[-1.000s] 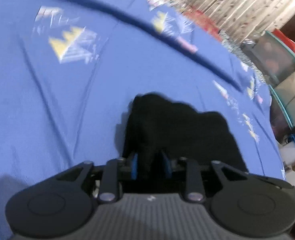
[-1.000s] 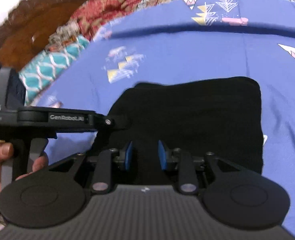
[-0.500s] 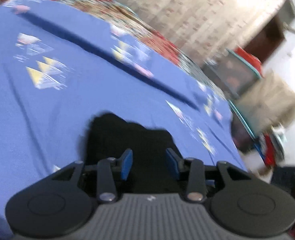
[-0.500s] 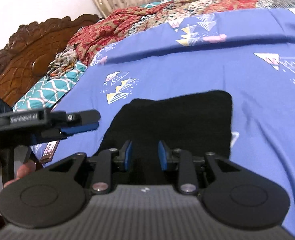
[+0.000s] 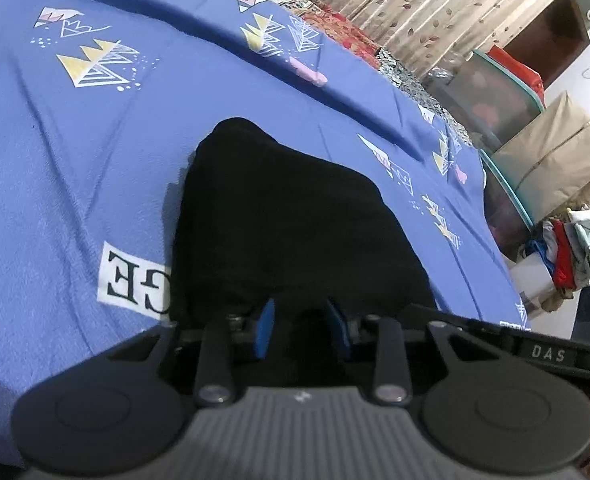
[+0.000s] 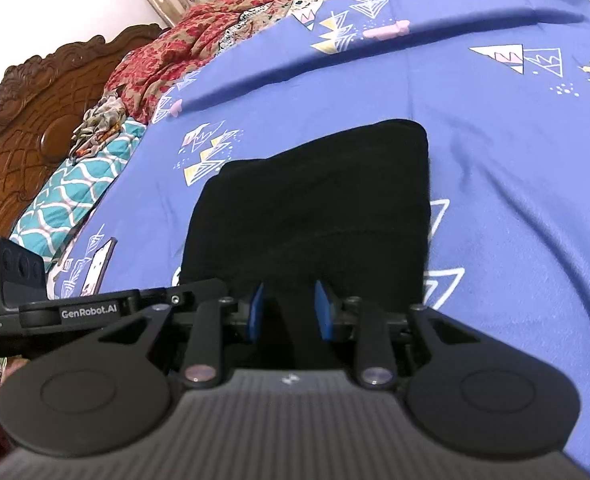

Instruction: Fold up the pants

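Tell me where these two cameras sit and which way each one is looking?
Left wrist: on the left gripper, looking along its open blue fingers over the black pants toward curtains.
Right wrist: on the right gripper, fingers open, facing the pants and wooden headboard; the left gripper's body shows at left.
Shared: the pants on the blue bedsheet.

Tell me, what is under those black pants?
The black pants lie folded on a blue bedsheet printed with triangles. In the left view a white label with dark letters runs under their edge; the rest of the label is covered.
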Motion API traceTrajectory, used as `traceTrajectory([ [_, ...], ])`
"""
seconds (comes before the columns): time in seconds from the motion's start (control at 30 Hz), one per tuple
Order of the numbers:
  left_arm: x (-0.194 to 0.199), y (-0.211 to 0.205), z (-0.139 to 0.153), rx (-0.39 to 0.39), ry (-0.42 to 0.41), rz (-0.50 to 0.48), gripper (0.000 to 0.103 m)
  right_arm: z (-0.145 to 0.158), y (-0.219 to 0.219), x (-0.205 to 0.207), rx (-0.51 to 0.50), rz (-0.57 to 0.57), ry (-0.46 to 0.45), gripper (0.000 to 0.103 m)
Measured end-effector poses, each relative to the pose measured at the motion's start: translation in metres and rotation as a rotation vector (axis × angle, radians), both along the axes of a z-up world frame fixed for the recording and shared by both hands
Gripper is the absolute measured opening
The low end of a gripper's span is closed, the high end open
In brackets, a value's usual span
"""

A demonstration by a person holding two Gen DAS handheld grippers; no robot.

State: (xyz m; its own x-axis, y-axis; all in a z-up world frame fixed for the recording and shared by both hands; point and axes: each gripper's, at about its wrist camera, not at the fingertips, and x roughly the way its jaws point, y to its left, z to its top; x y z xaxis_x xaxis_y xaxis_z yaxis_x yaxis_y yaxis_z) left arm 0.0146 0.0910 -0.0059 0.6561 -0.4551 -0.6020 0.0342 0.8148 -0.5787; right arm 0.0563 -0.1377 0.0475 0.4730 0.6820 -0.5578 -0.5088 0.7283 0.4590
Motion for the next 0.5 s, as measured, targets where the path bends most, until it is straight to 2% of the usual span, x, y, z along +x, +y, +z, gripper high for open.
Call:
traceTrajectory([
  [0.5,-0.0043,0.0019,-0.0013,-0.007,-0.006,0.002,0.030,-0.0024,-0.0063,0.0013,0.016,-0.005,0.011,0.031],
])
